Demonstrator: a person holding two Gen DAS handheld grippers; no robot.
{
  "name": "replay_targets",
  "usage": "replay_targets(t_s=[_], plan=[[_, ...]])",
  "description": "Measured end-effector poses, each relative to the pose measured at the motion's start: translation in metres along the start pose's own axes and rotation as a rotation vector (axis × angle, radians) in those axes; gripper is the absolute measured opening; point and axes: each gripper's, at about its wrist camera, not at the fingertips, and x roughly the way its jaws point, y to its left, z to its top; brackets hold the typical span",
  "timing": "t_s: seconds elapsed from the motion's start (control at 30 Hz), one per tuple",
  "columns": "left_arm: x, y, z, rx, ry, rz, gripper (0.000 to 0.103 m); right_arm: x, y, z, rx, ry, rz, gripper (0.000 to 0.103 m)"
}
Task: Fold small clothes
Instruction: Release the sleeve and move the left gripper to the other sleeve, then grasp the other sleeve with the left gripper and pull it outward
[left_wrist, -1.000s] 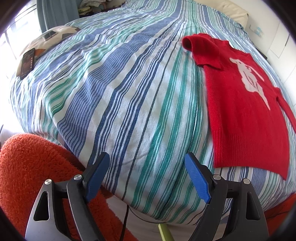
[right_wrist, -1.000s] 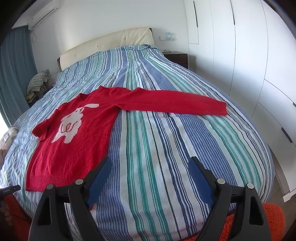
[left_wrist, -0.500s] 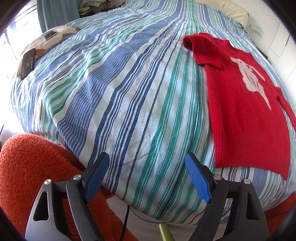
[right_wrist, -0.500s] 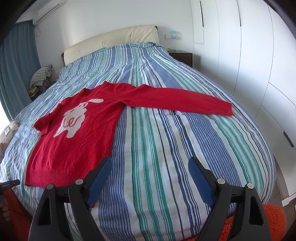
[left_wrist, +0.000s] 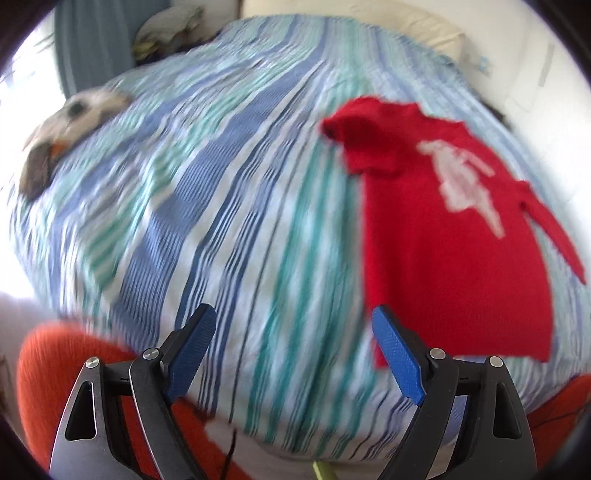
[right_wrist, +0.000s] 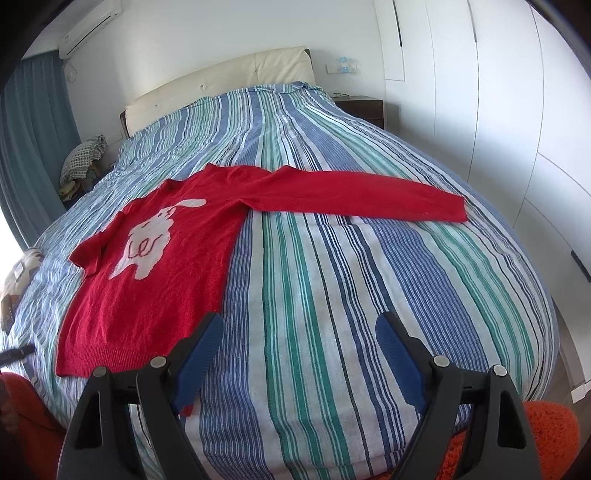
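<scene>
A small red sweater with a white rabbit motif lies flat, front up, on the striped bed. Its right sleeve stretches out straight to the right; its left sleeve is bunched near the shoulder. In the blurred left wrist view the red sweater lies at the right. My left gripper is open and empty over the bed's near edge, left of the sweater's hem. My right gripper is open and empty, its left finger just over the sweater's lower right hem corner.
An orange shaggy rug lies on the floor at the foot of the bed. A football-patterned cushion with a phone lies at the bed's left edge. White wardrobe doors stand on the right, and a cream headboard stands at the far end.
The left gripper has swung up and toward the sweater, blurring its view. The right gripper has moved a little forward and left, closer to the sweater's hem. Both stay open.
</scene>
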Motion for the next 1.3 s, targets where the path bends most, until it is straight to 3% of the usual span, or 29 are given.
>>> replay_targets(t_s=[0.07, 0.13, 0.33, 0.4, 0.47, 0.57, 0.6, 0.63, 0.67, 0.73, 0.8, 0.9, 1.03, 1.1, 1.3], plan=[[-0.005, -0.015, 0.028, 0.084, -0.054, -0.010, 0.088, 0.003, -0.002, 0.000, 0.011, 0.011, 0.004, 0.084], [0.000, -0.035, 0.063, 0.169, -0.089, -0.032, 0.095, 0.006, -0.002, 0.000, 0.021, 0.018, 0.009, 0.084], [0.068, -0.088, 0.108, 0.396, -0.061, -0.048, 0.096, 0.007, -0.003, -0.001, 0.030, 0.025, 0.012, 0.084], [0.100, -0.104, 0.110, 0.467, -0.002, -0.029, 0.079, 0.008, -0.003, -0.001, 0.030, 0.030, 0.011, 0.084], [0.122, -0.112, 0.109, 0.480, 0.051, -0.004, 0.069, 0.010, -0.003, -0.002, 0.029, 0.040, 0.013, 0.084], [0.142, -0.113, 0.112, 0.453, 0.076, -0.024, 0.068, 0.016, 0.001, -0.003, 0.013, 0.061, 0.016, 0.084], [0.147, -0.112, 0.113, 0.442, 0.075, -0.030, 0.059, 0.017, 0.003, -0.004, 0.007, 0.066, 0.017, 0.084], [0.149, -0.110, 0.114, 0.423, 0.076, -0.037, 0.046, 0.019, 0.005, -0.004, -0.002, 0.073, 0.021, 0.084], [0.151, -0.105, 0.118, 0.387, 0.086, -0.046, 0.008, 0.020, 0.007, -0.005, -0.010, 0.077, 0.024, 0.084], [0.143, -0.084, 0.128, 0.259, 0.075, -0.084, 0.006, 0.022, 0.012, -0.006, -0.028, 0.084, 0.030, 0.084], [0.115, -0.051, 0.143, 0.122, 0.010, -0.137, 0.005, 0.022, 0.018, -0.008, -0.050, 0.088, 0.039, 0.084], [0.080, 0.002, 0.164, 0.009, -0.050, -0.158, 0.005, 0.023, 0.024, -0.009, -0.080, 0.091, 0.046, 0.084], [0.066, 0.086, 0.191, -0.172, -0.044, -0.119, 0.005, 0.030, 0.029, -0.010, -0.092, 0.108, 0.059, 0.084], [0.070, 0.124, 0.196, -0.232, -0.035, -0.052, 0.005, 0.032, 0.030, -0.010, -0.091, 0.113, 0.062, 0.084], [0.096, 0.171, 0.181, -0.302, 0.025, 0.059, 0.005, 0.030, 0.031, -0.011, -0.099, 0.112, 0.054, 0.084]])
